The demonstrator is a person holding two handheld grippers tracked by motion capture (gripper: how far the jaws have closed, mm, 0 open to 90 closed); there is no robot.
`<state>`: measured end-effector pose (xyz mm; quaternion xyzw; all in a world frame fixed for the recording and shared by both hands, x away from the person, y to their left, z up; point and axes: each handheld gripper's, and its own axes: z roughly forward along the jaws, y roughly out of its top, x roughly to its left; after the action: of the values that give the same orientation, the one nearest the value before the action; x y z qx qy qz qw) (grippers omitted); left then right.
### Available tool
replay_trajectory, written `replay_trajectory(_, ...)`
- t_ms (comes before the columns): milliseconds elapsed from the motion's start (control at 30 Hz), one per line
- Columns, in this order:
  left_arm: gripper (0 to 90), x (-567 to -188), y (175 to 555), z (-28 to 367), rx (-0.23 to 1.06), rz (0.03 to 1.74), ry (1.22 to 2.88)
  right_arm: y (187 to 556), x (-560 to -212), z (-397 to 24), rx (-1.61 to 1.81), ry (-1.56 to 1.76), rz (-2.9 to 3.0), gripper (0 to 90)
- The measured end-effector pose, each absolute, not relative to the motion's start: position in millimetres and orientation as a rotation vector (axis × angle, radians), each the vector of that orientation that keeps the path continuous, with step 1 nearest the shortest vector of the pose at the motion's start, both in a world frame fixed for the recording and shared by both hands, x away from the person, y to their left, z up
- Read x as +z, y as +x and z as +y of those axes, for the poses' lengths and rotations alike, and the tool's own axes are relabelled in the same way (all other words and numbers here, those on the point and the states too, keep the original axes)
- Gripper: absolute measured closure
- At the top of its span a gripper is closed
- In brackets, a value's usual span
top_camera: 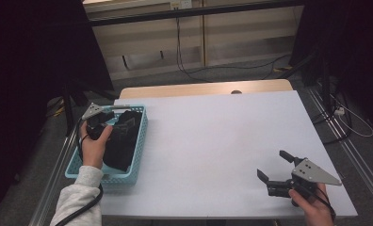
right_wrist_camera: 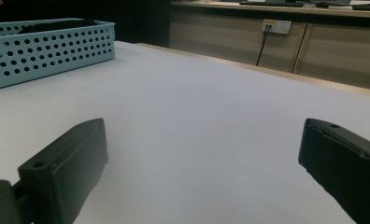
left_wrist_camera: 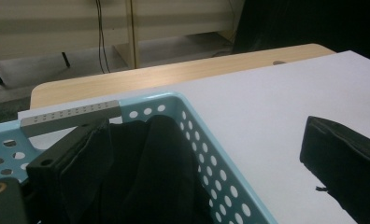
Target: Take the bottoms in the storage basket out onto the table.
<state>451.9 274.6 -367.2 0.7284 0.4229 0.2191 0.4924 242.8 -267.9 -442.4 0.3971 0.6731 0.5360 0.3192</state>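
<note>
High view: left tongs [top_camera: 110,115] spread open over soft black cloth [top_camera: 123,141] heaped inside the perforated light-blue plastic basket [top_camera: 140,155]; right tongs [top_camera: 275,165] released, well right of it on the smooth white bench [top_camera: 213,141].

One light blue perforated basket [top_camera: 140,149] at the left edge of the tabletop [top_camera: 213,141], near its front-left corner. One heap of black cloth [top_camera: 123,141] inside it; can't tell how many pieces it is. Two grippers: left gripper [top_camera: 110,121] at the basket, jaws apart, one down in the cloth, the other outside past the basket's wall; right gripper [top_camera: 273,165] near the front-right corner, jaws wide apart. Two hands, one per gripper. One white tabletop.
</note>
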Motion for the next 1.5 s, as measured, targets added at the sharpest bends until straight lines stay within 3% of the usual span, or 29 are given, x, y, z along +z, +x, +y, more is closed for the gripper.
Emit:
replay_trajectory(900,3.9,-400,481,286,0.527,1.141,2.005,242,-442,-267,1.419,1.041,1.780,0.8)
replay_trajectory(1500,3.9,-433,505,291,0.412,1.204,2.171,242,-442,-269,1.417,1.044,1.778,1.1)
